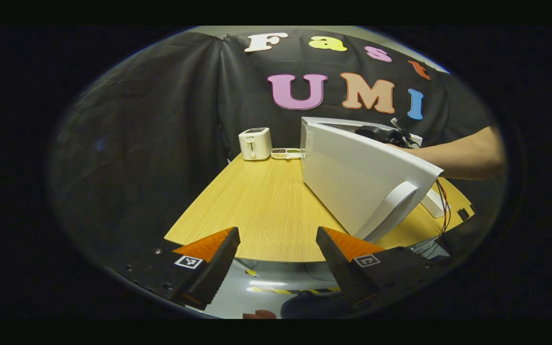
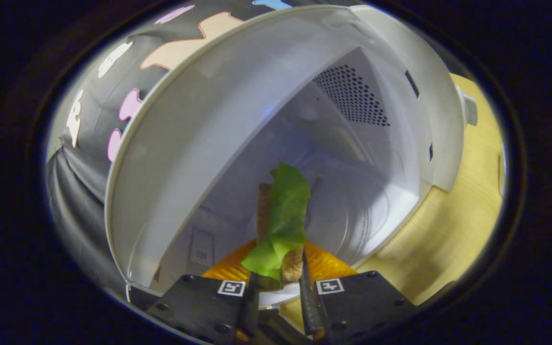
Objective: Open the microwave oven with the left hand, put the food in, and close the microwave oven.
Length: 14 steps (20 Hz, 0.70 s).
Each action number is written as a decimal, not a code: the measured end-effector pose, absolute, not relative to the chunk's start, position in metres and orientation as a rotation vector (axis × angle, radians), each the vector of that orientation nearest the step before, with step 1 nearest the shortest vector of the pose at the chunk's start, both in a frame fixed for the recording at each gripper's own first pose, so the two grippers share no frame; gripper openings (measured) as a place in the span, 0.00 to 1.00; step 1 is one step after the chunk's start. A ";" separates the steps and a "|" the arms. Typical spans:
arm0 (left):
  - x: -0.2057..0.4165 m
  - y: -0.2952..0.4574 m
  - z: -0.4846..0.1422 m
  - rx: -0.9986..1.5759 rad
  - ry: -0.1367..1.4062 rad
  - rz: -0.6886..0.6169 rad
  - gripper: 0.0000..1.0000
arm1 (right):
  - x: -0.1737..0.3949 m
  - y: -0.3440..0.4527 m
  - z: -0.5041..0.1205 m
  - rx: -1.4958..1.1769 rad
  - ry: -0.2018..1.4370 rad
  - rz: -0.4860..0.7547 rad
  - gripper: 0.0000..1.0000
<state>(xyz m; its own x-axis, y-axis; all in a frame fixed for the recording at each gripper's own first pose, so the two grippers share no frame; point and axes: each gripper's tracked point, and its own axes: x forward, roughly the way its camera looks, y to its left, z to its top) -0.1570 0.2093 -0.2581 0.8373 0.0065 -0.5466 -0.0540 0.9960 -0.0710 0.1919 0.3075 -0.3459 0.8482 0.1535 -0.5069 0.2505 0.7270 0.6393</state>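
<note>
Forearm [image 1: 463,155] behind open microwave door [image 1: 362,177]

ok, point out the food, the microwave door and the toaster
food [image 2: 283,211]: right gripper view, green leaf on top
microwave door [image 1: 352,177]: left gripper view, outer panel
toaster [image 1: 255,143]: left gripper view, front face

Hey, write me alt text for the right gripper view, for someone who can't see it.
The right gripper, shut on a piece of food wrapped in a green leaf, reaches into the open white microwave oven. The oven's round floor plate lies just beyond the food, a perforated vent marks an inner wall, and the oven stands on a wooden table.
</note>
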 end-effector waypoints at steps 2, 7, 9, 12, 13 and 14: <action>-0.155 0.210 -0.259 -0.076 0.578 0.027 0.98 | 0.190 0.290 -0.358 0.700 0.590 -0.113 0.41; -0.150 0.201 -0.255 -0.054 0.573 -0.011 0.98 | 0.186 0.251 -0.369 0.476 0.597 -0.186 0.81; -0.148 0.197 -0.256 -0.049 0.571 -0.023 0.98 | 0.188 0.247 -0.367 0.387 0.578 -0.164 0.86; -0.145 0.194 -0.255 -0.052 0.570 -0.034 0.98 | 0.187 0.246 -0.354 0.289 0.538 -0.122 0.96; -0.144 0.193 -0.255 -0.051 0.567 -0.037 0.98 | 0.186 0.247 -0.351 0.269 0.532 -0.106 0.96; -0.144 0.192 -0.255 -0.049 0.565 -0.041 0.98 | 0.185 0.249 -0.348 0.250 0.524 -0.087 0.96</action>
